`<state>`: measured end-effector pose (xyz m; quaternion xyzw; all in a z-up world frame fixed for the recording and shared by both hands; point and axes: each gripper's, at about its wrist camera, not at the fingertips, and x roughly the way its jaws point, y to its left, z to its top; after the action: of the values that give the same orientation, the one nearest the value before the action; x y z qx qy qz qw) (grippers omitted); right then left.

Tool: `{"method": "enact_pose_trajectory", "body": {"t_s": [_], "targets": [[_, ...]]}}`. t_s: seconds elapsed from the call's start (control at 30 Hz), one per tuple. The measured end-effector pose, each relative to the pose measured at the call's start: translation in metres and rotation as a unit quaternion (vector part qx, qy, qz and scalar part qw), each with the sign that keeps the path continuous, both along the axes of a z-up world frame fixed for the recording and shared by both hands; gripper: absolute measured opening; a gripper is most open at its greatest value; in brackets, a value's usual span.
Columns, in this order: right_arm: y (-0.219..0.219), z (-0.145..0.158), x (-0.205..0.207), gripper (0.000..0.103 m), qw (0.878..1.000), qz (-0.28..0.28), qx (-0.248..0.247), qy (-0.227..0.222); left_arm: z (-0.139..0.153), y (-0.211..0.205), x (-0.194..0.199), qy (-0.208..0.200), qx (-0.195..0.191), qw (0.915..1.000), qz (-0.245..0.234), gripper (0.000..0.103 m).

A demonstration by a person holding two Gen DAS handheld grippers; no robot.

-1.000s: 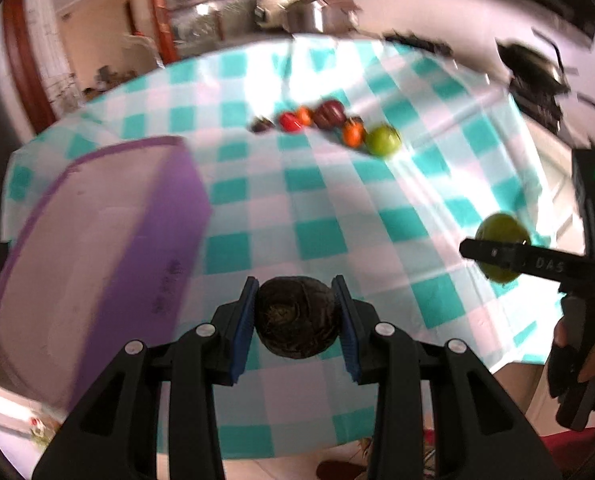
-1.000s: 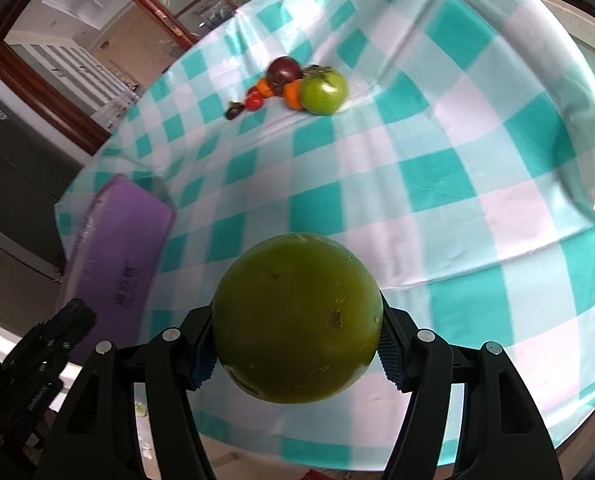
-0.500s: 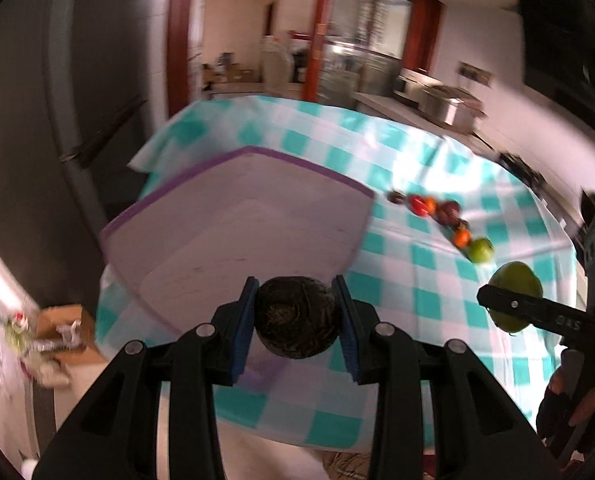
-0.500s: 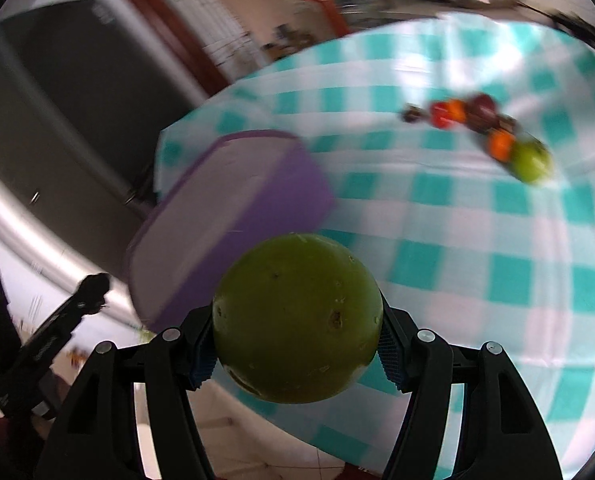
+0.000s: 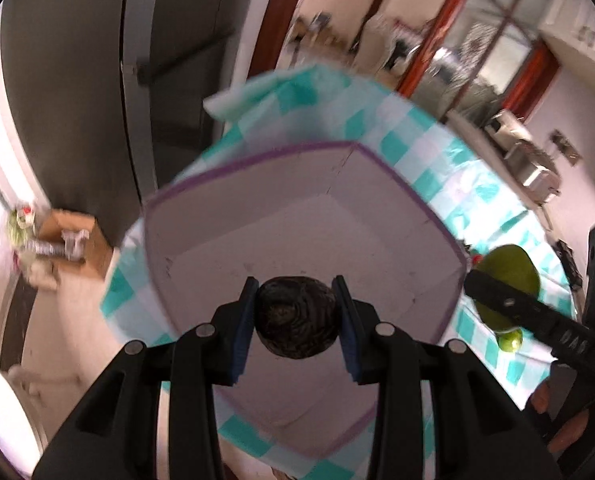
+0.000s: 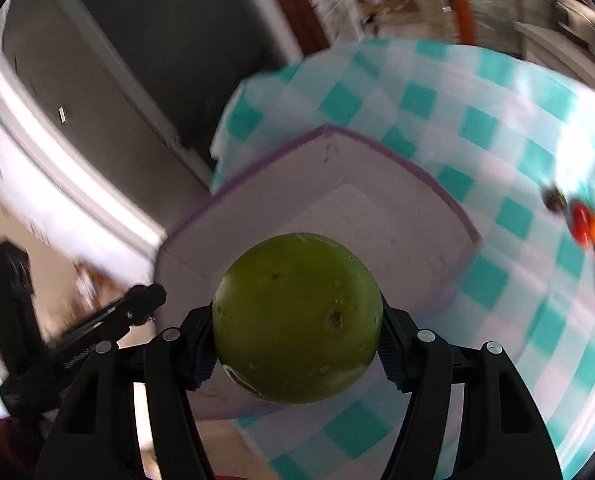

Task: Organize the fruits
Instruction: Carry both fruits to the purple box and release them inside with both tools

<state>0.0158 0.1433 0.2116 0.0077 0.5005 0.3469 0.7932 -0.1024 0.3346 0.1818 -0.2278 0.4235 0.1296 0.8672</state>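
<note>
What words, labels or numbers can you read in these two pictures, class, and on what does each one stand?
"DAS": pale letters, only just legible, on the black side of the right gripper, seen in the left wrist view as it holds the green fruit.
Left gripper side, in the right wrist view: a pale mark, too blurred to read.
Purple box, checked tablecloth, dark fruit: no text.

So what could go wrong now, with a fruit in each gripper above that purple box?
Both grippers hang close together over the purple box, so the left gripper and right gripper might bump. The big green fruit bulges wider than the right gripper's pads, so it could slip out. If let go from up here, the dark wrinkly fruit may bounce or bruise on the box's hard floor.
</note>
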Motion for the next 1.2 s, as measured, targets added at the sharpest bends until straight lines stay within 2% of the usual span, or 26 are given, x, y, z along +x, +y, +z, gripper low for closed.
{"method": "enact_pose_trajectory", "body": {"t_s": [0.1,0.2,0.3,0.4,0.5,0.73,0.8,0.87,0.97,1.07,1.1,1.17,1.2], "targets": [[0.042,-0.020,0.033,0.064,0.995,0.051,-0.082,0.006,-0.010,0.002,0.034,0.037,0.002,0.9992,0.014,0.038],[0.079,-0.044,0.059,0.064,0.983,0.107,-0.152,-0.005,-0.028,0.010,0.070,0.094,0.005,0.9950,0.033,0.038],[0.114,-0.074,0.077,0.064,0.962,0.175,-0.211,0.006,-0.054,0.031,0.097,0.152,-0.008,0.9849,0.082,0.038],[0.140,-0.105,0.087,0.064,0.942,0.220,-0.253,0.022,-0.076,0.046,0.105,0.188,-0.024,0.9757,0.110,0.038],[0.155,-0.129,0.095,0.064,0.933,0.234,-0.271,0.039,-0.098,0.055,0.108,0.222,-0.029,0.9660,0.129,0.038],[0.155,-0.156,0.101,0.064,0.931,0.221,-0.279,0.076,-0.122,0.053,0.106,0.244,-0.024,0.9591,0.141,0.038],[0.151,-0.155,0.104,0.064,0.934,0.209,-0.280,0.077,-0.121,0.052,0.106,0.239,-0.026,0.9608,0.139,0.045],[0.156,-0.157,0.108,0.065,0.935,0.193,-0.287,0.081,-0.118,0.049,0.107,0.234,-0.019,0.9629,0.134,0.063],[0.144,-0.147,0.114,0.068,0.946,0.154,-0.261,0.113,-0.113,0.048,0.102,0.216,-0.029,0.9686,0.120,0.073],[0.123,-0.107,0.113,0.072,0.966,0.117,-0.208,0.102,-0.089,0.044,0.089,0.176,-0.030,0.9778,0.110,0.075],[0.110,-0.082,0.110,0.074,0.976,0.099,-0.169,0.097,-0.076,0.040,0.082,0.156,-0.028,0.9820,0.102,0.075],[0.085,-0.041,0.099,0.075,0.989,0.076,-0.103,0.077,-0.050,0.036,0.070,0.116,-0.018,0.9882,0.099,0.077],[0.067,-0.015,0.088,0.077,0.994,0.065,-0.062,0.054,-0.025,0.028,0.053,0.075,0.006,0.9920,0.102,0.079]]}}
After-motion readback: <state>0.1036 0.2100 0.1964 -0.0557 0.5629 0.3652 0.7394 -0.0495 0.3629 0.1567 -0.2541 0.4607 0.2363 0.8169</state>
